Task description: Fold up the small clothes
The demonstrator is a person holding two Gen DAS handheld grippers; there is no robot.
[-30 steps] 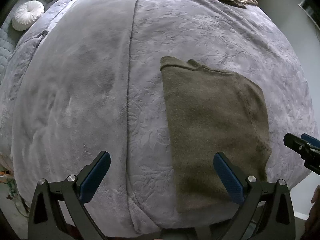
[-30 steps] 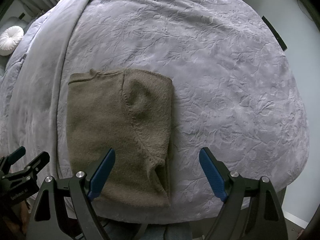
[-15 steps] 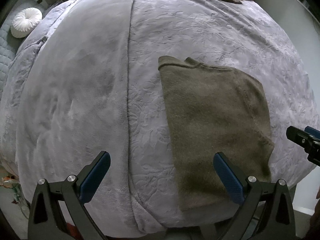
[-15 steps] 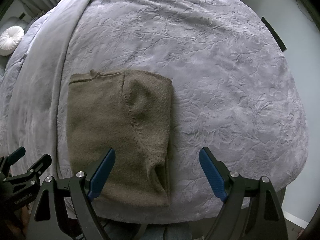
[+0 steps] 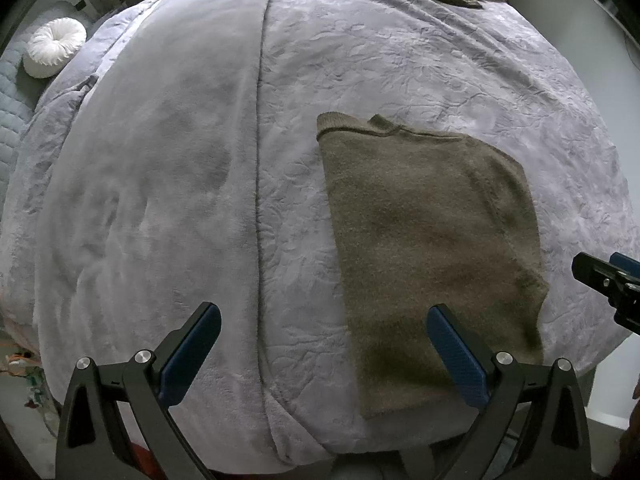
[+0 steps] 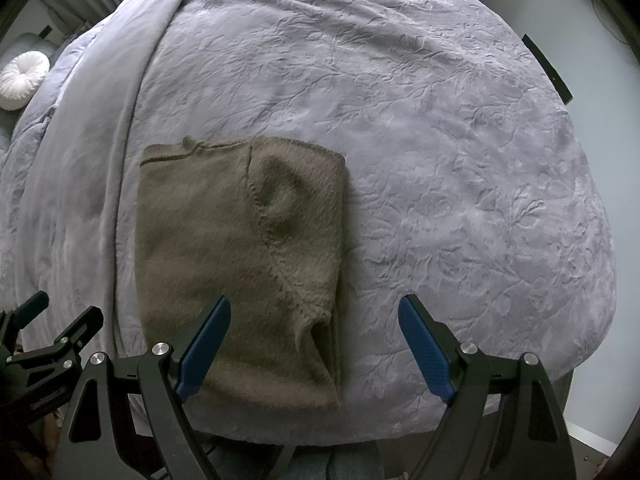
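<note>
A grey embossed bedspread [image 6: 440,160] carries the half-folded olive knitted jumper [image 6: 240,260] near its front edge. Both tools, left tool [image 5: 324,356] and right tool [image 6: 316,344], hover wide open, empty; best pinch the jumper's near corners evenly.

You are looking at an olive-brown knit garment [image 6: 240,248] of fuzzy, matt wool-like cloth, lying at centre-left of the right wrist view on a lavender bedspread [image 6: 440,160] whose cloth is showing a crinkled, embossed leaf texture. At the left of the frame a smoother, plush blanket [image 5: 160,180] is showing a soft velvety nap. Both grippers' fingers [image 6: 424,344] are showing matt black plastic, blue ribbed pads and shiny metal screw heads.
</note>
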